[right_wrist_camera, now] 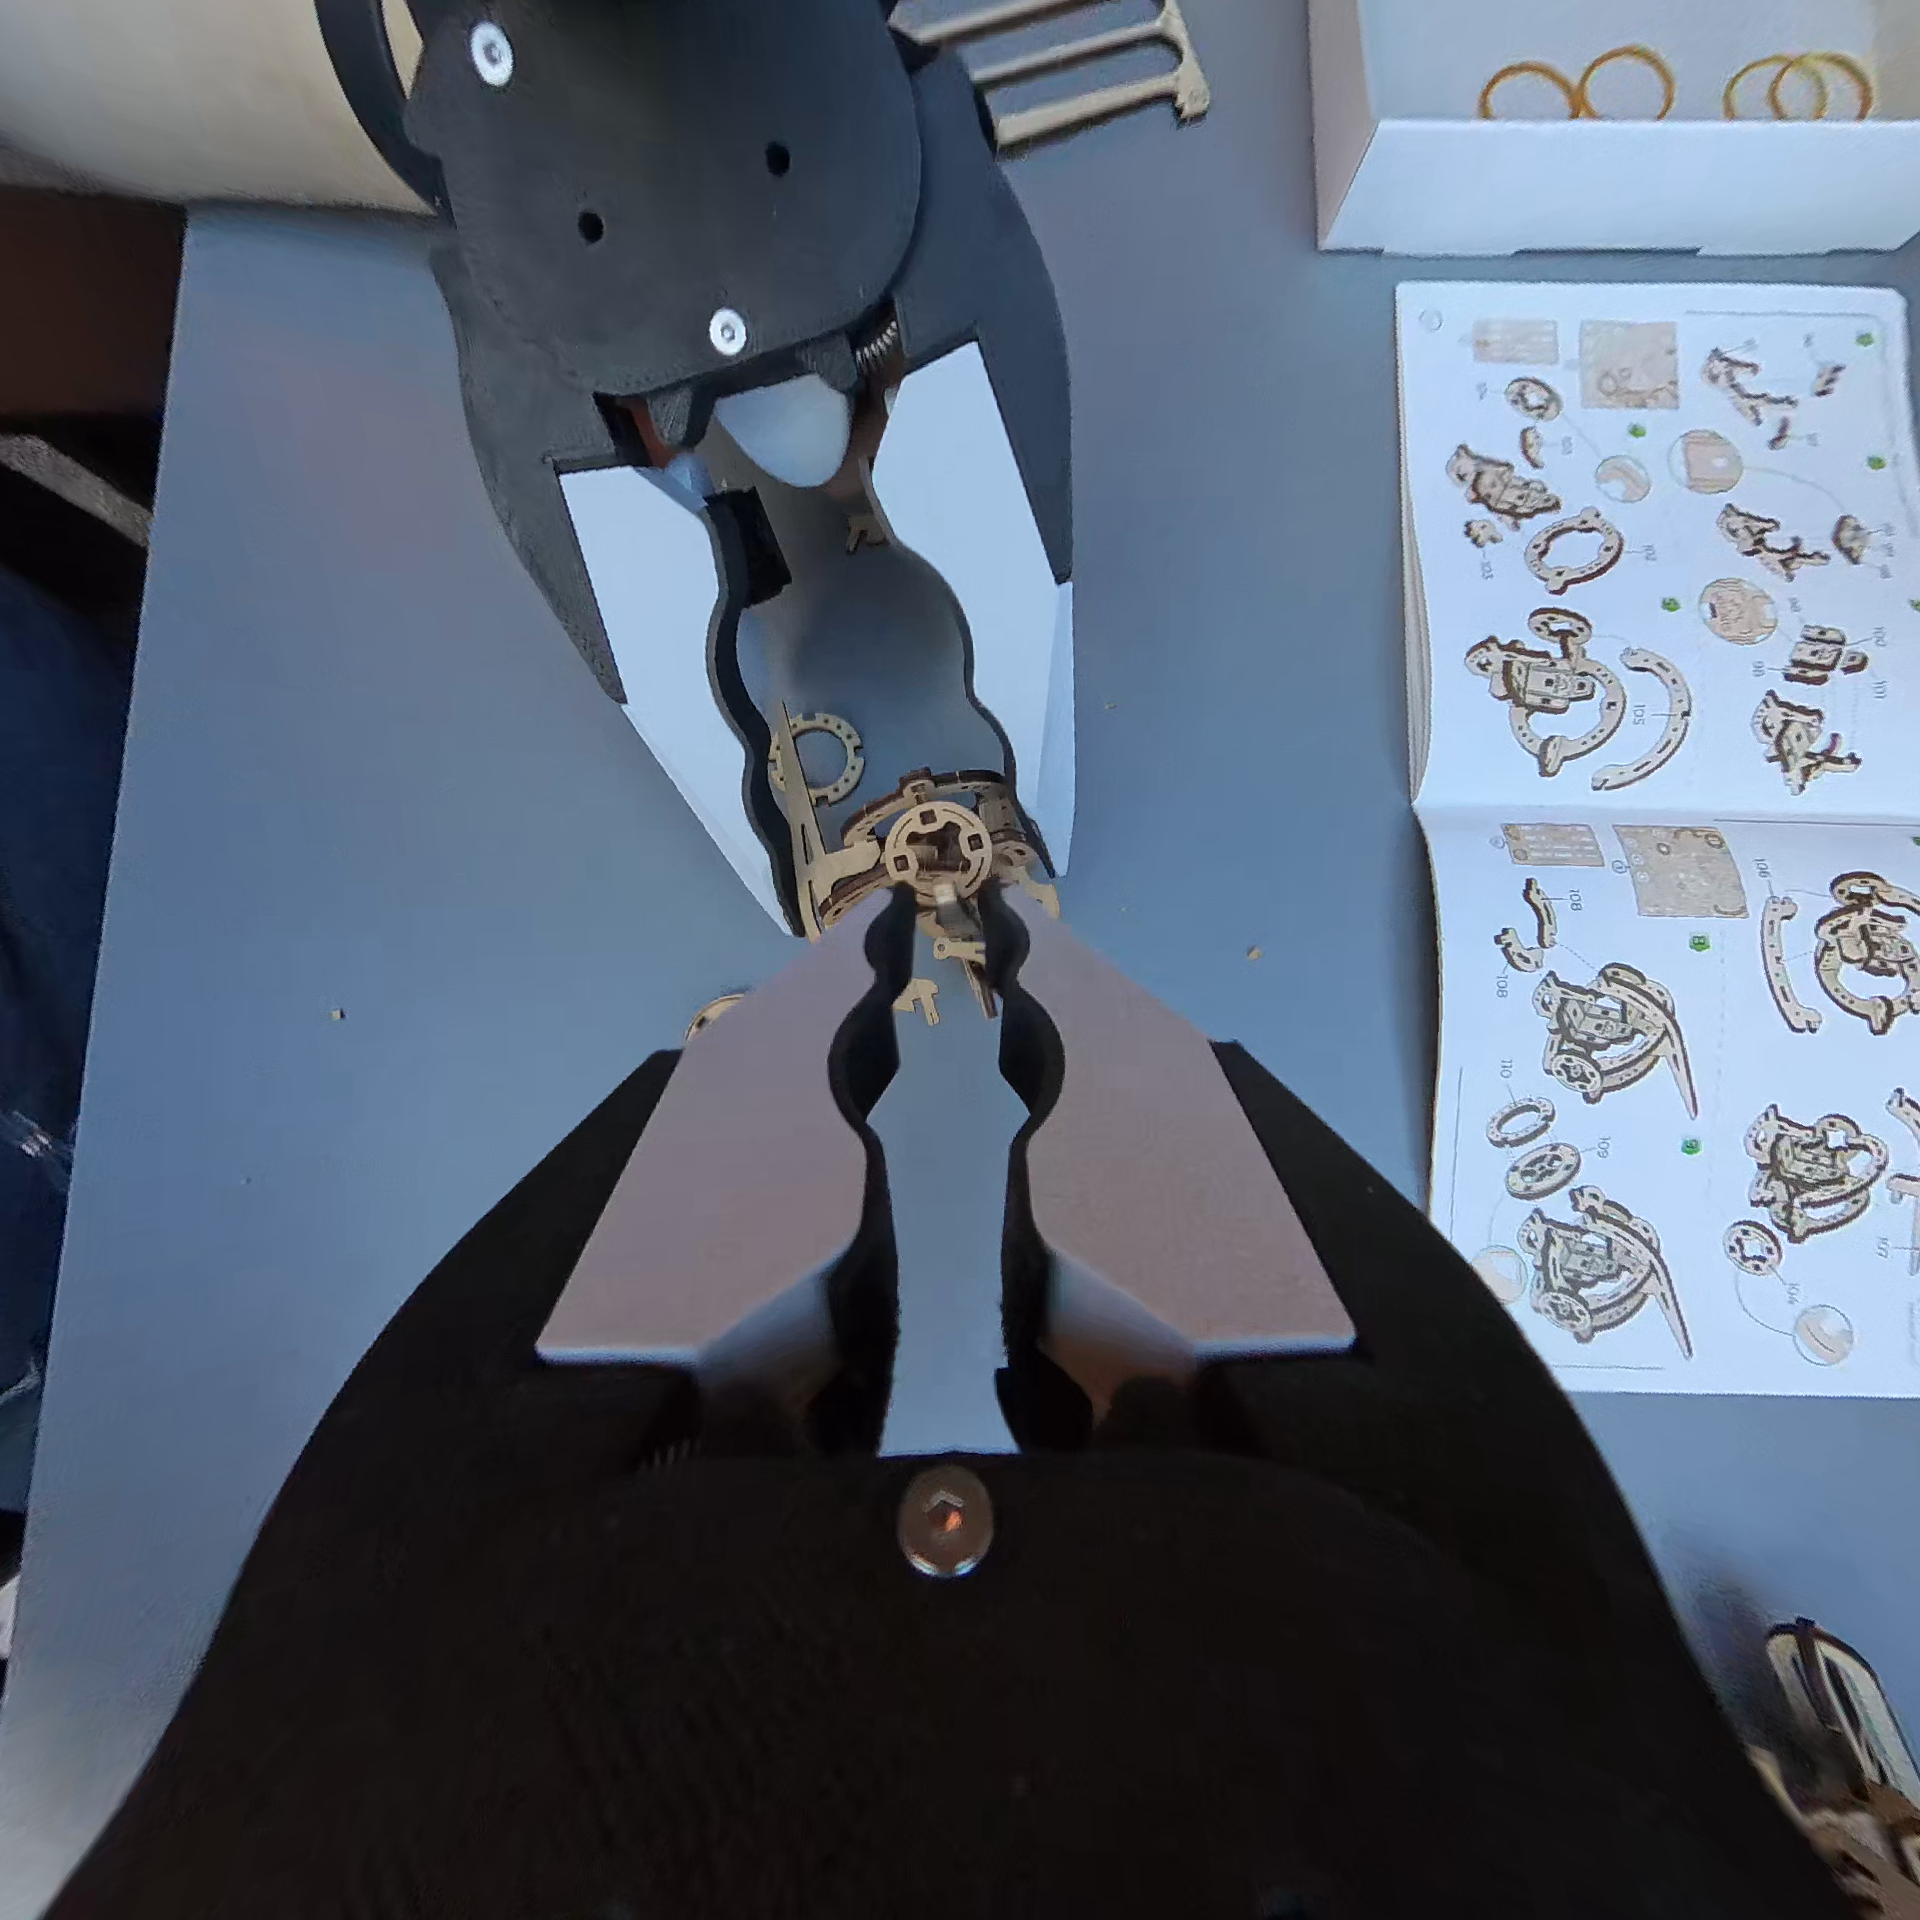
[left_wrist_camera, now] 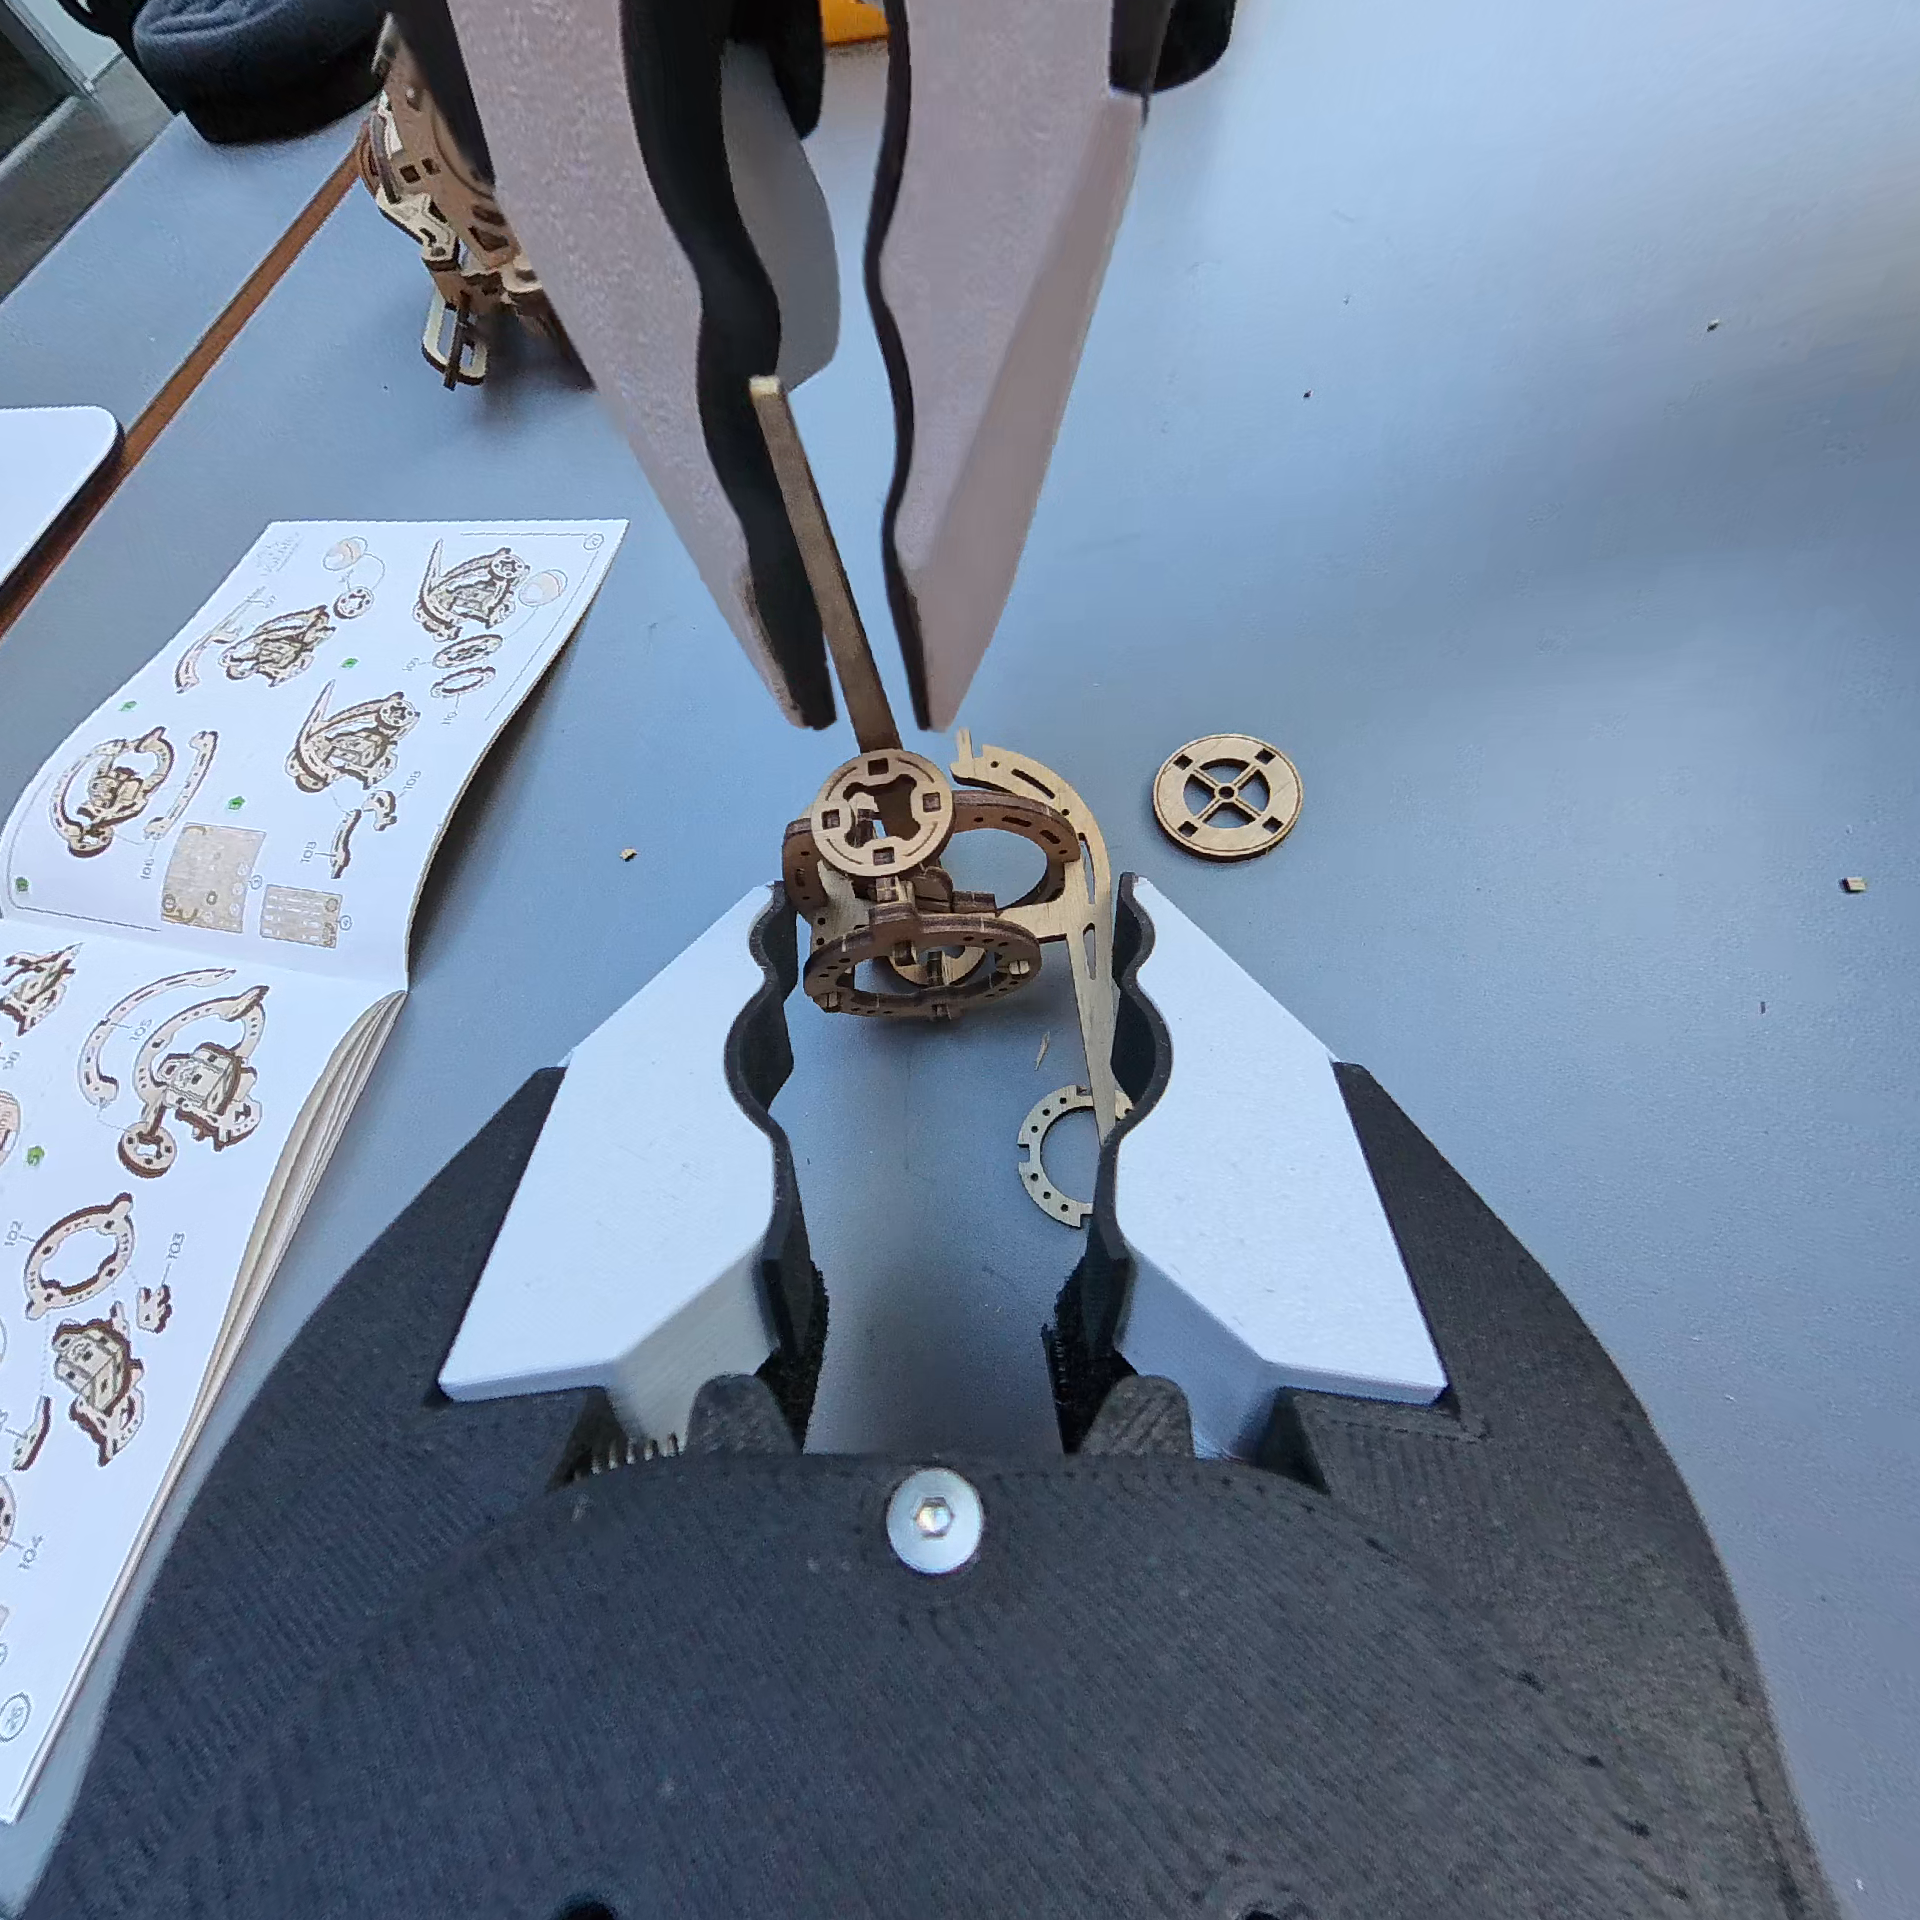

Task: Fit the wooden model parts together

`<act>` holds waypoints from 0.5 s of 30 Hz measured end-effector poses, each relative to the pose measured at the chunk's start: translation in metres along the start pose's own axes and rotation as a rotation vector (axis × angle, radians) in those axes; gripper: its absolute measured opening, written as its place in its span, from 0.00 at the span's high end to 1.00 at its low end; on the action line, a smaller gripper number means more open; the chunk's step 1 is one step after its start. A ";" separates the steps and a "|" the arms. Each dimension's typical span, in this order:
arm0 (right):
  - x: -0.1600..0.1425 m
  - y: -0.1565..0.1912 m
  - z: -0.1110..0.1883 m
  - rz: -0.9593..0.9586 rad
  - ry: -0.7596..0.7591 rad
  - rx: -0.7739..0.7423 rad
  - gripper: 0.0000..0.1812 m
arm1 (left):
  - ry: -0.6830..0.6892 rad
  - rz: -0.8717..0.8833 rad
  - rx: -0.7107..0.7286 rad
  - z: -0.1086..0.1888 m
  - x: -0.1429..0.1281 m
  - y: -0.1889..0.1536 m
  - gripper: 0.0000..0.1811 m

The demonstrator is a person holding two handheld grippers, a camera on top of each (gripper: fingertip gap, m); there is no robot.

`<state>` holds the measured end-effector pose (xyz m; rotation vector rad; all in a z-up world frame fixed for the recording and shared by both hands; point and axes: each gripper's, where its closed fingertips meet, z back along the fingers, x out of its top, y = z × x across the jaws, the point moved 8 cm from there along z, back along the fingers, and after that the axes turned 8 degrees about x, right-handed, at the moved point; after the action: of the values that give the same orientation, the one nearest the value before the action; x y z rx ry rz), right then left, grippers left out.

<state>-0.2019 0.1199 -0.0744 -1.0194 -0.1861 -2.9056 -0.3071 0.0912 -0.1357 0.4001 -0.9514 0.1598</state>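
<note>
A small wooden assembly (left_wrist_camera: 920, 940) of dark rings and a pale curved arm sits between the fingertips of my left gripper (left_wrist_camera: 951, 899), which is shut on it just above the grey table (left_wrist_camera: 1507, 623). My right gripper (left_wrist_camera: 873, 717) comes in from the far side, shut on a thin wooden stick (left_wrist_camera: 821, 551). The stick's lower end meets a round slotted disc (left_wrist_camera: 883, 810) on top of the assembly. In the right wrist view my right gripper (right_wrist_camera: 948, 920) faces the disc (right_wrist_camera: 935, 842) and the left gripper (right_wrist_camera: 920, 883) holds the assembly from beyond.
A spoked wooden wheel (left_wrist_camera: 1226, 798) and a flat toothed ring (left_wrist_camera: 1055, 1153) lie beside the assembly. An open instruction booklet (left_wrist_camera: 260, 831) lies to the left. A white box (right_wrist_camera: 1610, 187) with rubber bands and a second wooden model (left_wrist_camera: 436, 208) stand farther off. Across from one pair of fingers to the other is roughly 4 cm.
</note>
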 end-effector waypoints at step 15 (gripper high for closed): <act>-0.015 0.003 0.003 0.023 -0.333 0.000 0.99 | 0.000 0.005 -0.005 0.000 0.000 0.000 0.67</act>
<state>-0.1876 0.1173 -0.0811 -1.4890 -0.1854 -2.6942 -0.3073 0.0914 -0.1355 0.3934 -0.9528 0.1619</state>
